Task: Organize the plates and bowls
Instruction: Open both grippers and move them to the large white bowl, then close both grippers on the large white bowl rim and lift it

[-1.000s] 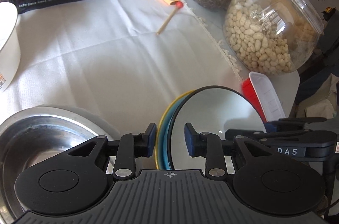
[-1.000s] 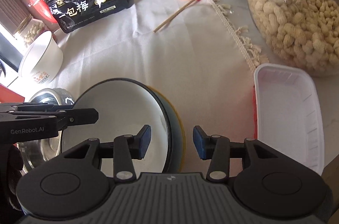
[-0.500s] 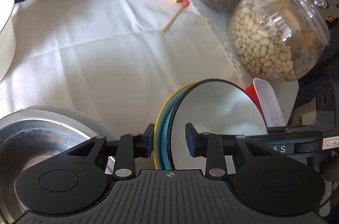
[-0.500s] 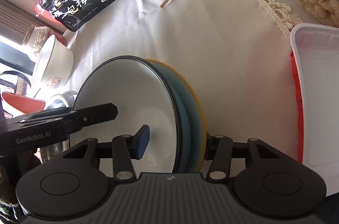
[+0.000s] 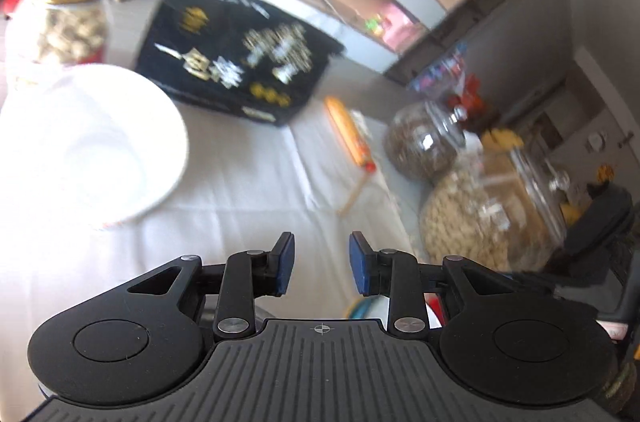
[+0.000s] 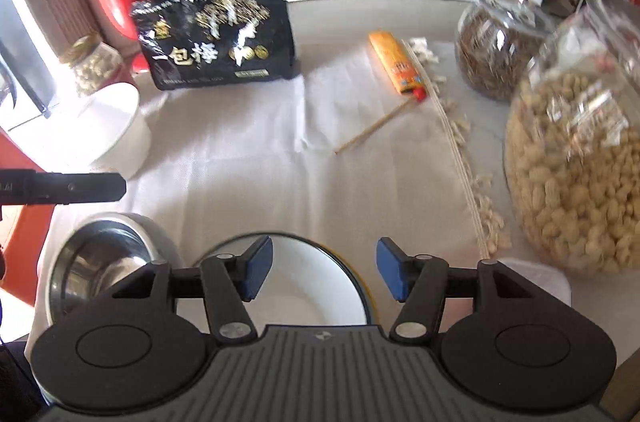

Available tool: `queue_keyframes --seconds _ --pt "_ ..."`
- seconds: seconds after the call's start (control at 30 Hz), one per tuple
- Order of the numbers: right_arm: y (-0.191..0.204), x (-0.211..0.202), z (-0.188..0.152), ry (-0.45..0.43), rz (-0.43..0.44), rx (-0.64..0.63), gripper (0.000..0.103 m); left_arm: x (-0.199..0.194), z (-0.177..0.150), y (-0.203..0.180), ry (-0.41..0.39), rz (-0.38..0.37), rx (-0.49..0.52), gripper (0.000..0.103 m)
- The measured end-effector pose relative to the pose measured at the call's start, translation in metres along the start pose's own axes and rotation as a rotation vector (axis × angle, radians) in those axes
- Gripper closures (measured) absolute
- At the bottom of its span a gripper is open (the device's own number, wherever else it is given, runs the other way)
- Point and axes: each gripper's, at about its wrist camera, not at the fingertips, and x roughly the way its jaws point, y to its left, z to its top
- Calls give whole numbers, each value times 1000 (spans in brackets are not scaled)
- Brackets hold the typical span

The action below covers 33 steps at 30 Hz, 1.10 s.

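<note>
Above the white plate [image 6: 296, 286], both hand-held grippers hang empty — left [image 5: 322, 264] narrowly parted, right [image 6: 325, 269] just spreading wider.

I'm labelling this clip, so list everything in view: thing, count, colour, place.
plate stack: one, white top plate, near edge under right claw
steel bowl: one, silver, left of plates
white bowl: one, far left
snack bag: one, black, back
peanut jar: one, clear, right
dark-filled jar: one, clear, back right
gold-lidded jar: one, back left
orange packet: one, centre back
stick: one, tan, below packet
tablecloth: one, white
left claw: open, empty
right claw: open, empty, jaws just widened
</note>
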Motion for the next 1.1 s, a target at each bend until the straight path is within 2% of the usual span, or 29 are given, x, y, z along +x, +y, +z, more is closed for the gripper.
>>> queue_keyframes --seconds 0.1,0.17,0.2,0.3,0.4,0.47,0.6,0.73,0.8,0.87,1.0,1.1 --pt "37 6 34 -19 26 -48 33 -33 19 48 -183 211 -133 70" --pt "61 19 54 -7 57 -60 32 -44 25 79 -242 328 -211 70" --pt "72 26 61 -4 73 -68 28 -45 26 91 -247 348 -247 70" --pt "108 49 77 2 110 -84 23 -43 32 126 -230 306 -356 70" --pt "134 76 88 -7 175 -98 24 -35 35 137 -217 295 -374 70" --pt "152 100 97 -2 182 -82 24 -28 36 139 -215 291 -384 70" --pt "179 148 104 69 154 -73 37 -7 35 148 -170 320 -393 70" --pt "190 179 98 96 104 -66 51 11 30 161 -132 343 -407 70" --pt "188 189 95 134 134 -46 72 16 29 164 -122 328 -410 70" --pt "184 193 92 190 189 -14 83 15 29 158 -98 302 -378 72" --pt "175 173 79 227 215 -30 84 4 28 132 -20 282 -252 70" --pt "167 155 66 246 235 -62 84 -1 24 127 -2 244 -232 73"
